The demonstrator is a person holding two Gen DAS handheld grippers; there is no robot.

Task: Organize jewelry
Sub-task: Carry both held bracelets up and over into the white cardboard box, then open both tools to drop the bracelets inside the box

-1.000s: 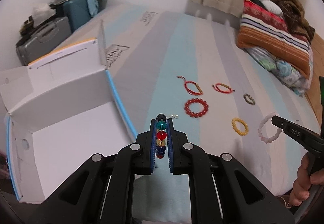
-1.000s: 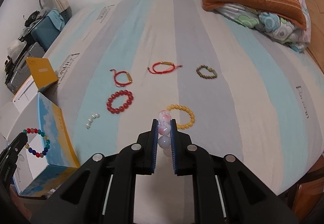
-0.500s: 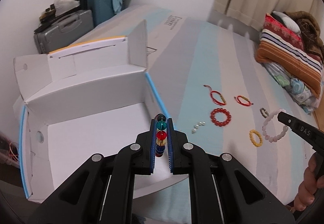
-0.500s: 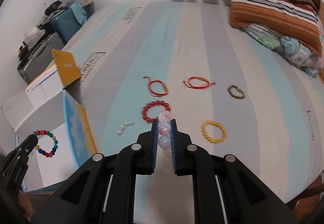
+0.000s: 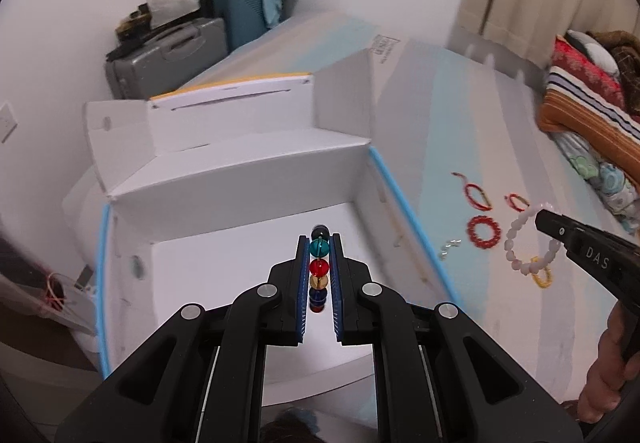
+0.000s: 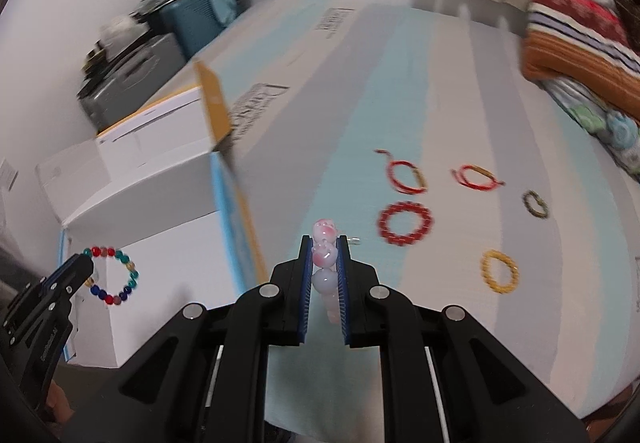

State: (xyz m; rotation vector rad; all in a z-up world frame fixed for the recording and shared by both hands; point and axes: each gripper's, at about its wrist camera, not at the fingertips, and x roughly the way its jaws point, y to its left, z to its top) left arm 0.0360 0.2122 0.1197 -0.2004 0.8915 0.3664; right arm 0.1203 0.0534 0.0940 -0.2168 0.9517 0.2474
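My left gripper [image 5: 319, 243] is shut on a multicoloured bead bracelet [image 5: 319, 267] and hangs over the inside of the open white box [image 5: 240, 179]. From the right wrist view that bracelet [image 6: 112, 277] dangles as a ring from the left gripper [image 6: 86, 267] over the box [image 6: 160, 203]. My right gripper [image 6: 324, 243] is shut on a pale pink bead bracelet [image 6: 324, 255], above the bed near the box's right wall. The same pink bracelet [image 5: 528, 243] hangs from the right gripper [image 5: 542, 217] at the right of the left wrist view.
On the striped bedsheet [image 6: 440, 103] lie a red bead bracelet [image 6: 405, 223], two red cord bracelets [image 6: 404, 175] [image 6: 476, 177], a yellow bead bracelet [image 6: 499, 271], a dark one [image 6: 535, 204] and a small silver piece [image 5: 448, 247]. Suitcases [image 5: 168, 51] stand by the wall, folded blankets [image 5: 588, 111] at the far right.
Both grippers have swung left with their bracelets. The left one went from above the bed beside the box to over the box's inside; the right one came closer to the box.
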